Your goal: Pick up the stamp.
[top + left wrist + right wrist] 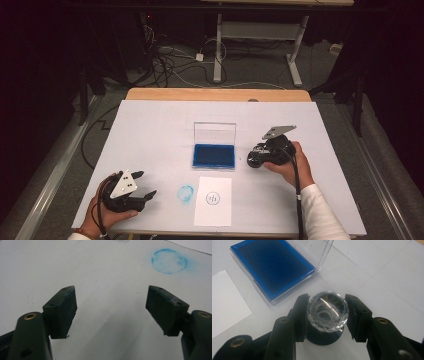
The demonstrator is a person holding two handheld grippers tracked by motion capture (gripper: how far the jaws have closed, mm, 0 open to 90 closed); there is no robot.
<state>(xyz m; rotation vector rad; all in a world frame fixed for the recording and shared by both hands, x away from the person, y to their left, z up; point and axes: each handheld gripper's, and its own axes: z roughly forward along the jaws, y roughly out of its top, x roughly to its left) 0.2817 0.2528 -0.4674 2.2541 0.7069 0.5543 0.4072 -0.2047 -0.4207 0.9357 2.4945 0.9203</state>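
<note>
Stamp [327,312] clamped between the right gripper [327,315] fingers [358,315], crystal knob facing the camera, dark base resting on the surface [150,125] just right of the ink pad [214,156]. Pad lid up, blue ink bare, so likely time to ink or to carry over to the paper [213,201]. Left gripper [141,184] parked near the front left corner, fingers [62,312] spread with nothing between, blue smears on the pads. Blue ring [185,193] printed on the surface between that gripper and the paper; a small mark already on the sheet. For a clean job: lift straight up, no drag across the white cover. Keep the stamp upright, since a round faceted knob probably wants to roll in a two-sided pinch. Lower flat onto the blue, press evenly, no rocking. Then across to the paper, well clear of the raised lid. Set down square on a bare patch, away from the existing mark. Bring the left gripper in to pin the sheet's edge if needed, as loose paper could cling to the stamp on the way up. Hold the squeeze firm until the stamp stands alone.
</note>
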